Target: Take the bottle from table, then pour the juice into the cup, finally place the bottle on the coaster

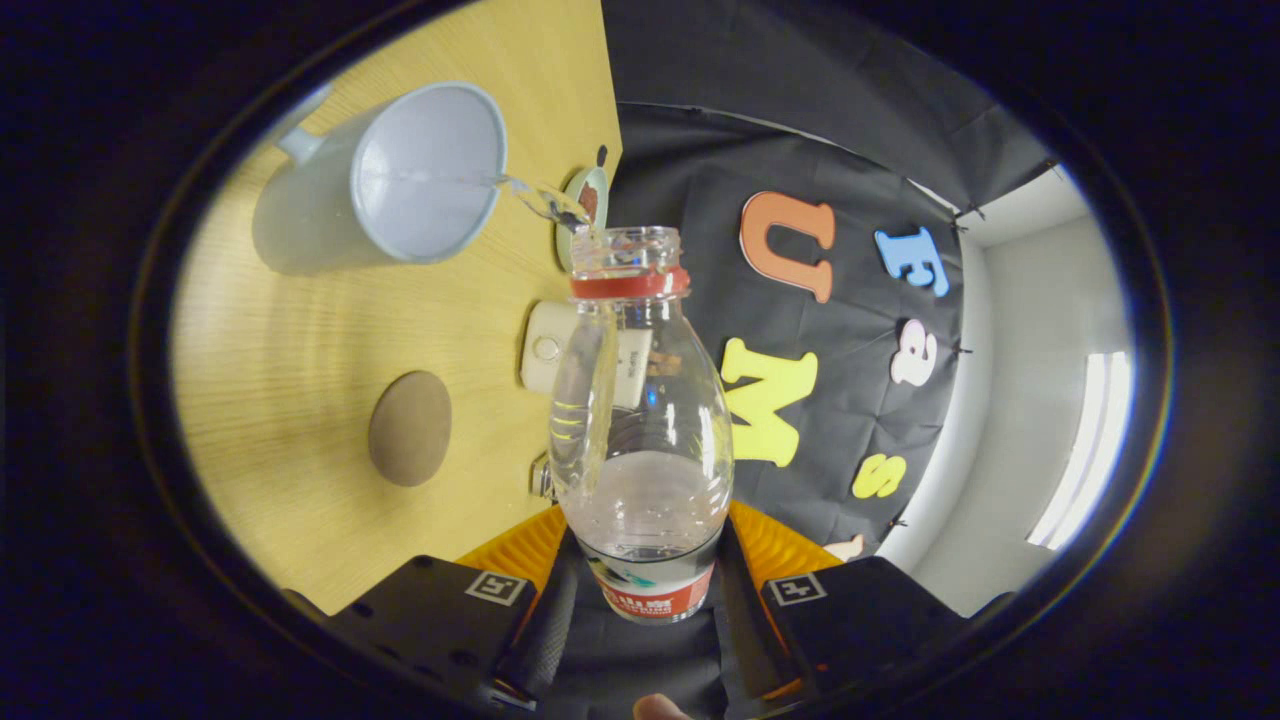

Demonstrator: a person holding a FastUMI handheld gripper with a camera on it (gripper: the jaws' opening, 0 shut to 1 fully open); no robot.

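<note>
**Pour in progress, bottle held on its side**

Bottle point(640, 420) sat clamped between my jaws, both fingers pressed on its labelled lower body, so the gripper point(645, 600) carried its whole weight. I held it tipped hard over, its open neck directed at the cup point(400, 180), because that brought the liquid to the mouth; a thin stream point(540, 200) crossed from the neck to the cup's rim. The cup stood on the tabletop point(300, 360) just beyond the neck. The coaster point(410, 428), a round brown disc, lay bare beside the bottle, well apart from the cup, in my judgement kept free for setting down. Little liquid remained.
</note>
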